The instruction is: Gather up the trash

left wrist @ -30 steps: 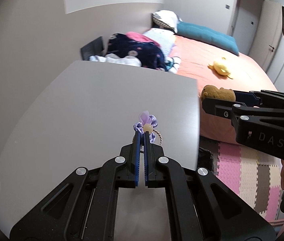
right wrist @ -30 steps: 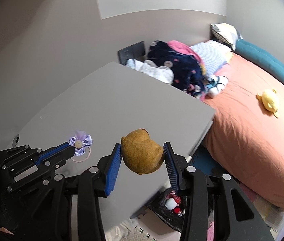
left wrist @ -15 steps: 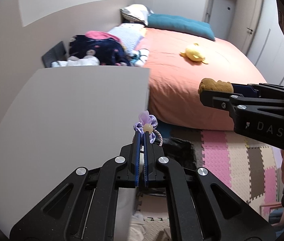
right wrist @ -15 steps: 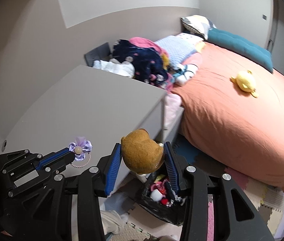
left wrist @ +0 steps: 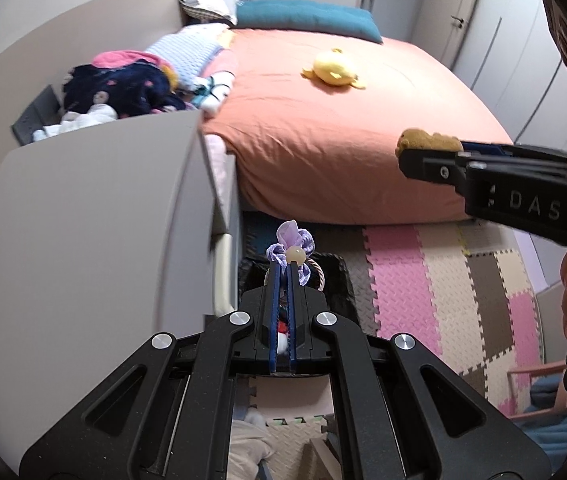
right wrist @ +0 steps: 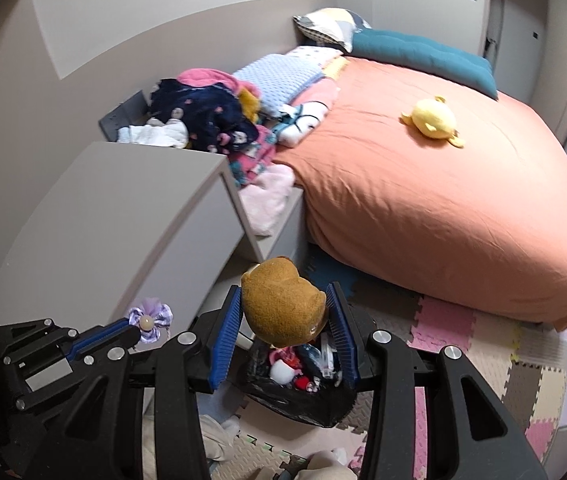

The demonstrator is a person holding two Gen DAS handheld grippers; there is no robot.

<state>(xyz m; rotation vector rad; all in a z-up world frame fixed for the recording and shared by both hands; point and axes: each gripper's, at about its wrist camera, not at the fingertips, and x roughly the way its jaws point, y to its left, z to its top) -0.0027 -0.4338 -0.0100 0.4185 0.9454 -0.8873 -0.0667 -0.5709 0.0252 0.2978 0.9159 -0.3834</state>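
Right hand-held gripper (right wrist: 283, 312) pinches brown plush (right wrist: 281, 306) above bag (right wrist: 303, 400).

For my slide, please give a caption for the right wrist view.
Right gripper holds a brown plush toy above the black trash bag.

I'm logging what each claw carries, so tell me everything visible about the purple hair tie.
The purple hair tie is a small bow of ruffled lilac fabric with a cream bead at its middle and a thin pinkish elastic loop hanging behind. It looks soft and light. The left claw is shut on it, pinching it at the fingertips so the bow stands up past them. It hangs in the air above the black trash bag on the foam floor mat, touching nothing else.
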